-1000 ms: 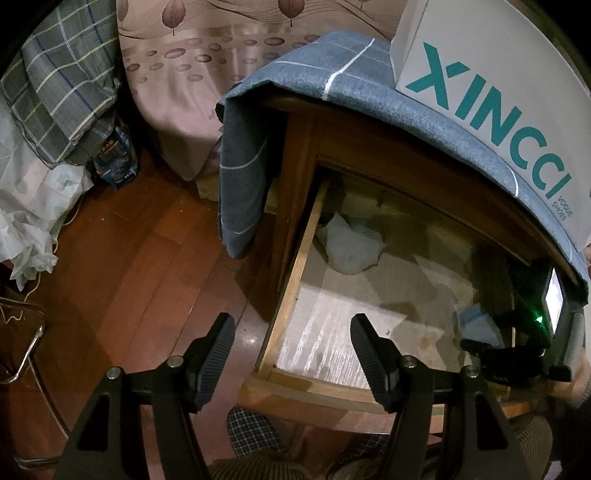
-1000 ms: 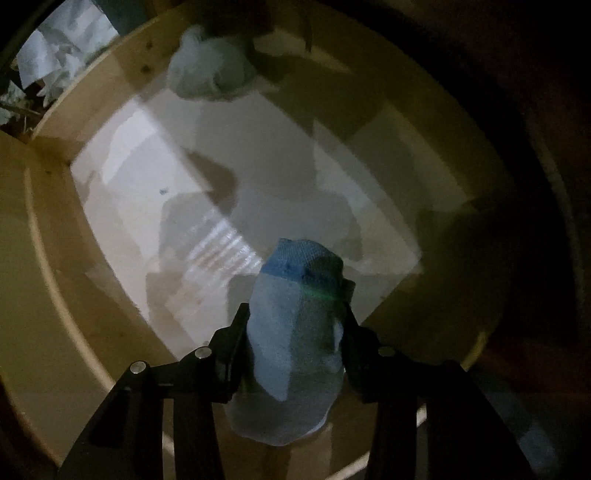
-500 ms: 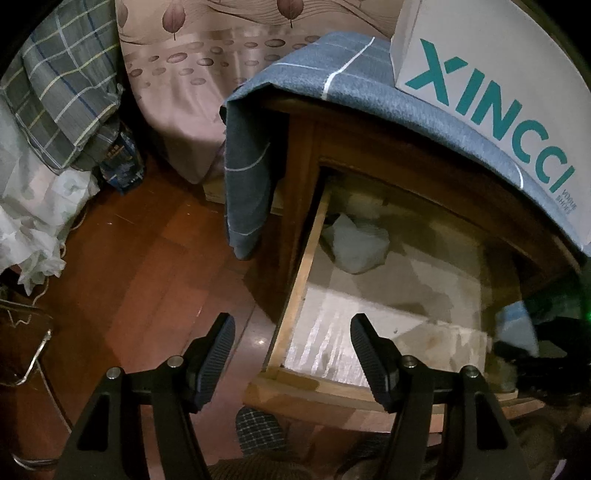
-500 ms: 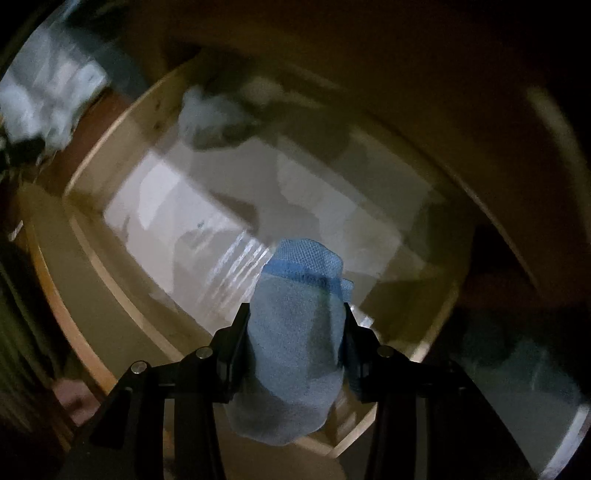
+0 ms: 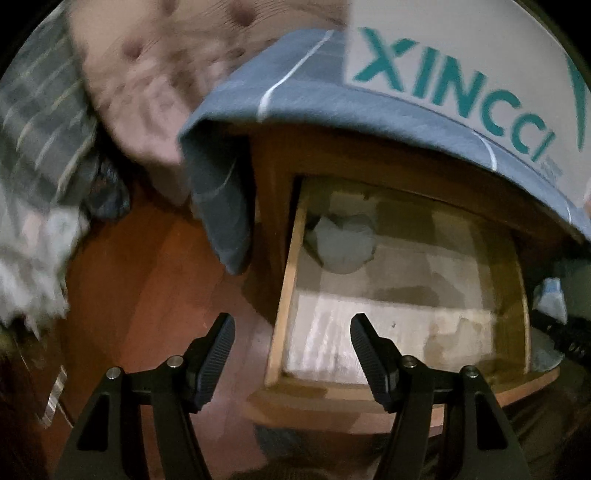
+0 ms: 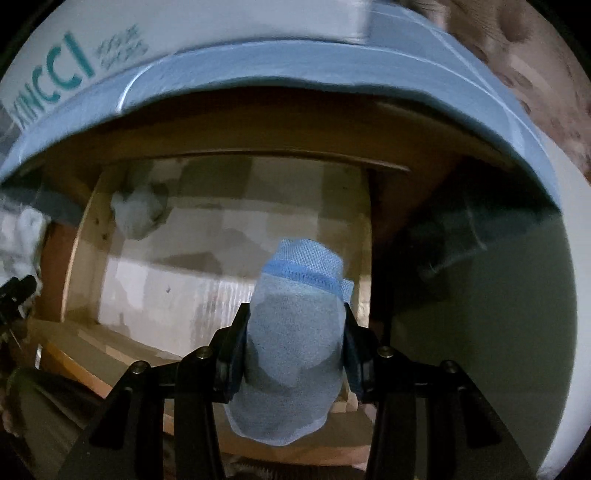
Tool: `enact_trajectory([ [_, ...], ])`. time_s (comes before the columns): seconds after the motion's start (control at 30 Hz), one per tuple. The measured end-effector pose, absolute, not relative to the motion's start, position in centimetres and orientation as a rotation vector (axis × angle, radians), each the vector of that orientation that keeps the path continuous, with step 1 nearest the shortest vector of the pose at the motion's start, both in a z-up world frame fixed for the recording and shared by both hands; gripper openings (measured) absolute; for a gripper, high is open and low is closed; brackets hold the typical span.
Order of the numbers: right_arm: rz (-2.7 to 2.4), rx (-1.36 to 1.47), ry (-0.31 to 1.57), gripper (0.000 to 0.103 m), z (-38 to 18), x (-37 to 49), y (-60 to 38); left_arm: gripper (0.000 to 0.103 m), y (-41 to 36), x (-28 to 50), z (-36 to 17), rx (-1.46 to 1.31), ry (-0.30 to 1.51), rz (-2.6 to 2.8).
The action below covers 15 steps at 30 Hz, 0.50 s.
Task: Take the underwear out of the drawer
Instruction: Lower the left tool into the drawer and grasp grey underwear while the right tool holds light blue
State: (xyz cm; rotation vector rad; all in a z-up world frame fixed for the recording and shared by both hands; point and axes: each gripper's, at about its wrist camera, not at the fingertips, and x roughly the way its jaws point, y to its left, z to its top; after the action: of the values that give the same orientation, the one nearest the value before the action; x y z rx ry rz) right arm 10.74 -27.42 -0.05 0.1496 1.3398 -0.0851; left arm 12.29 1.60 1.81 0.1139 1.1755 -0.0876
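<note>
Since a second ago the right gripper [image 6: 293, 347] has lifted the blue underwear [image 6: 291, 343] clear of the open wooden drawer [image 5: 284, 306]; it stays clamped, long axis toward twelve o'clock, banded end up. A pale bundle [image 5: 343, 243] lies at ten o'clock inside. The left gripper [image 5: 291, 354], jaws apart and empty, hovers above the reddish floor [image 5: 147, 280].

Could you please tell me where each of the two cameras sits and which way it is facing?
Left wrist: sits on the left gripper, looking steeply down at the open drawer and floor; its fingers stand apart, empty, and the right gripper shows at the right edge.
Right wrist: sits on the right gripper, looking down into the drawer; its fingers clamp blue underwear.
Shared: the drawer, the pale bundle in its back corner, the underwear, the XINCCI box.
</note>
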Motion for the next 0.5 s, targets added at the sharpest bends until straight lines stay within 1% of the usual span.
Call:
enact_trajectory([
  [0.1, -0.090, 0.184, 1.333, 0.042, -0.8, 10.3, -27.8, 0.067, -0.1, 12.9, 2.0, 0.292, 1.133, -0.165],
  [0.2, -0.083, 0.189, 1.339, 0.042, -1.4, 10.4, -27.6, 0.067, -1.7, 13.5, 1.0, 0.484, 1.099, -0.260],
  [0.37, -0.081, 0.158, 1.342, 0.042, -1.5, 10.3, -27.3, 0.067, -3.4, 14.4, -1.3, 0.627, 1.092, -0.367],
  [0.5, -0.075, 0.156, 1.345, 0.042, -1.9, 10.3, -27.3, 0.067, -5.5, 14.0, -3.7, 0.834, 1.031, -0.445],
])
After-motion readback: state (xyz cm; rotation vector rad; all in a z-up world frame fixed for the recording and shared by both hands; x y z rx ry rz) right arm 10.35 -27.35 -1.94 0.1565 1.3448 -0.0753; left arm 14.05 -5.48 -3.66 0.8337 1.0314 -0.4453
